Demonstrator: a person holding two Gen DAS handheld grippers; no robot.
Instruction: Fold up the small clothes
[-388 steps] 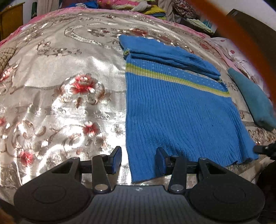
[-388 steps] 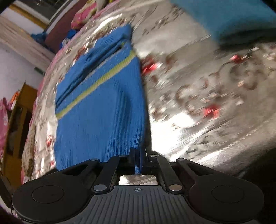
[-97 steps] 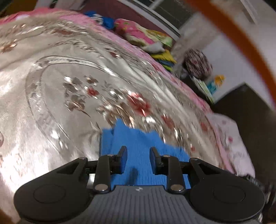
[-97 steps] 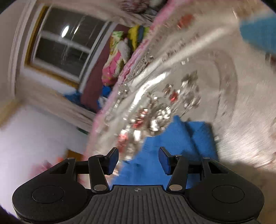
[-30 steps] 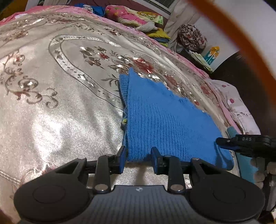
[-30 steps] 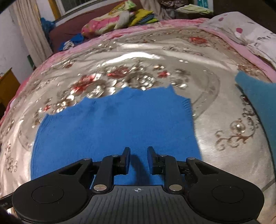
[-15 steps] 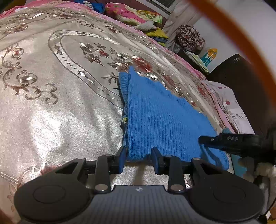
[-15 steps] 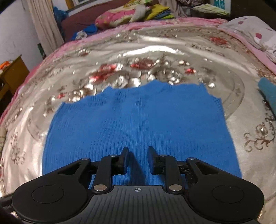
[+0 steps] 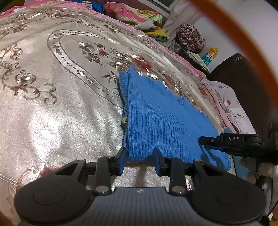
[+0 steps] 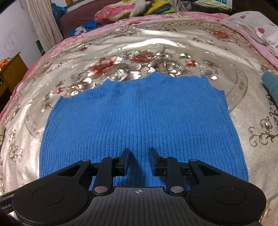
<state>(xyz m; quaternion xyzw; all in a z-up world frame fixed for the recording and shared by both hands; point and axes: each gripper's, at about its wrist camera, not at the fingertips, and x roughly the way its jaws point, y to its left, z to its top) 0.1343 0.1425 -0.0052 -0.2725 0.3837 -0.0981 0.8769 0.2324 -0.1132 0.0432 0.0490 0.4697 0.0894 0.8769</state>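
A blue ribbed knit sweater (image 10: 139,118) lies folded in half on the silver flowered bedspread (image 10: 156,52). It also shows in the left wrist view (image 9: 161,121), with its folded edge nearest me. My left gripper (image 9: 139,160) is open, its fingers either side of the sweater's near left corner. My right gripper (image 10: 138,161) is open and empty, low over the sweater's near edge. The right gripper also shows at the right of the left wrist view (image 9: 231,142).
A folded teal garment (image 10: 271,85) lies on the bed to the right of the sweater. Pillows and piled clothes (image 10: 132,8) sit at the far end. A wooden cabinet (image 10: 10,69) stands left of the bed.
Since 12.9 s ago the sweater's lower half was folded up over the striped part. Over the last second my right gripper slid left along the near edge; both stayed open.
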